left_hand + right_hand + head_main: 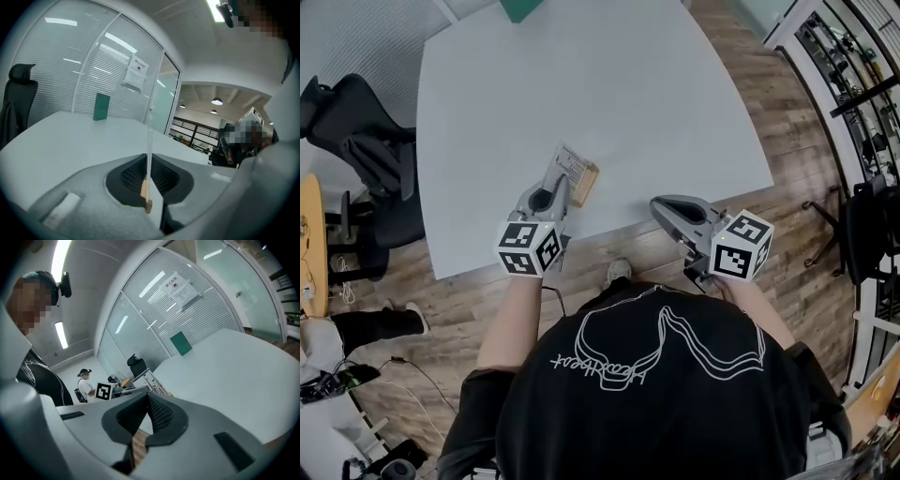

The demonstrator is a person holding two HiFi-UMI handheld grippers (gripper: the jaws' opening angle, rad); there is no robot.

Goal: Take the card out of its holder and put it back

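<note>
**Steady the base before we draw the card**

Nearest us, at the counter's [581, 84] front edge, our right hand-held gripper [662, 205] hangs with its jaws shut and nothing between them; the right gripper view [148, 400] shows only counter and floor past the pads. It is well apart from the work, and we judge that this is the weak point of the step.

A little further in, our left hand-held gripper [555, 178] is clamped on the card [571, 162]. Its own view shows the pads meeting on the thin clear sheet [150, 140], seen edge-on. The wooden holder [146, 193] sits at the sheet's lower end, right by the jaws. Whether the pads also touch the wood we cannot tell. From the head view the card looks seated in the holder [585, 185], near the counter's front.

To do this well, we should bring the right hand-held gripper across and pinch the wooden holder. Then we draw the card straight along its slot, not twisting, since a thin sheet will bind or flex. For the return, we line the edge up with the slot before pushing.

Beyond lies bare counter, with a green block [520, 7] at the far end, clear of our path.
</note>
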